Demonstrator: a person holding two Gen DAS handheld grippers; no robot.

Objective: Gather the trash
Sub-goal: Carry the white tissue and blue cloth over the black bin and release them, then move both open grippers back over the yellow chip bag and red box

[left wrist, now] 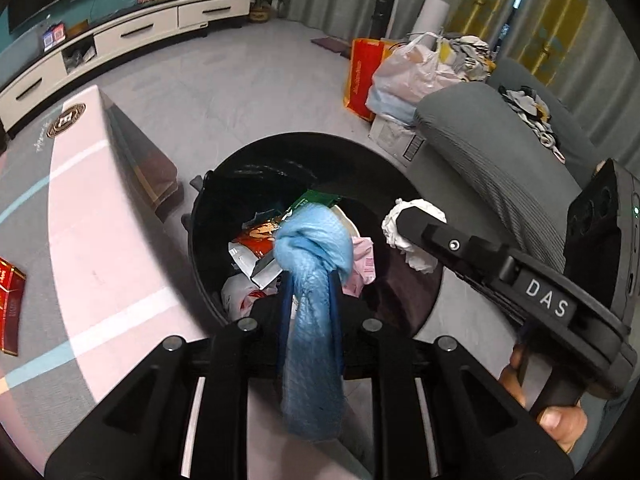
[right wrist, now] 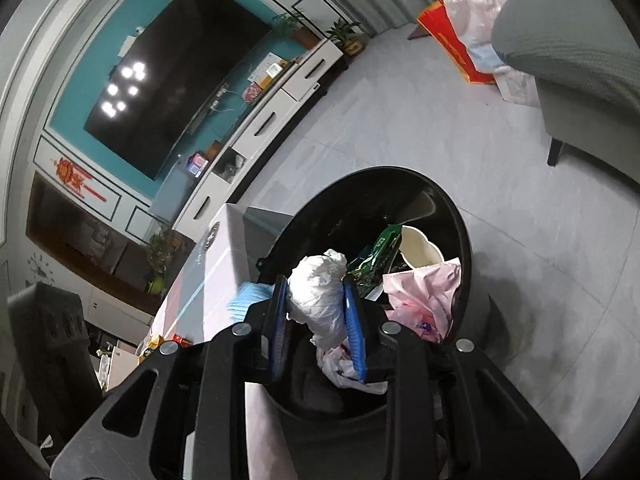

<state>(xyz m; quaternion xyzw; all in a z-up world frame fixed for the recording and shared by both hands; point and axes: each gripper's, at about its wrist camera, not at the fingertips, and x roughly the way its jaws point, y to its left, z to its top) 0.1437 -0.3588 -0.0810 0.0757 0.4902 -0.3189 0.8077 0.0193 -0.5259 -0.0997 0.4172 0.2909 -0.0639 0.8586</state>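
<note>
A black round trash bin [left wrist: 304,138] stands on the floor below both grippers, partly filled with wrappers, a paper cup and pink plastic. My left gripper [left wrist: 310,280] is shut on a knotted light-blue wad [left wrist: 314,240] and hangs over the bin's mouth. The right gripper [left wrist: 404,216] reaches in from the right, a crumpled white wad [left wrist: 418,258] at its tip. In the right wrist view the right gripper [right wrist: 315,300] is shut on that white wad [right wrist: 320,268] between its blue pads, above the bin's [right wrist: 460,216] near side. The blue wad [right wrist: 250,300] shows just to its left.
A pink and white low table [left wrist: 100,208] touches the bin's left side, with a red packet [left wrist: 10,300] on it. A grey sofa arm [left wrist: 480,152] rises on the right, with shopping bags [left wrist: 400,76] behind it. A white TV cabinet [left wrist: 120,36] lines the far wall.
</note>
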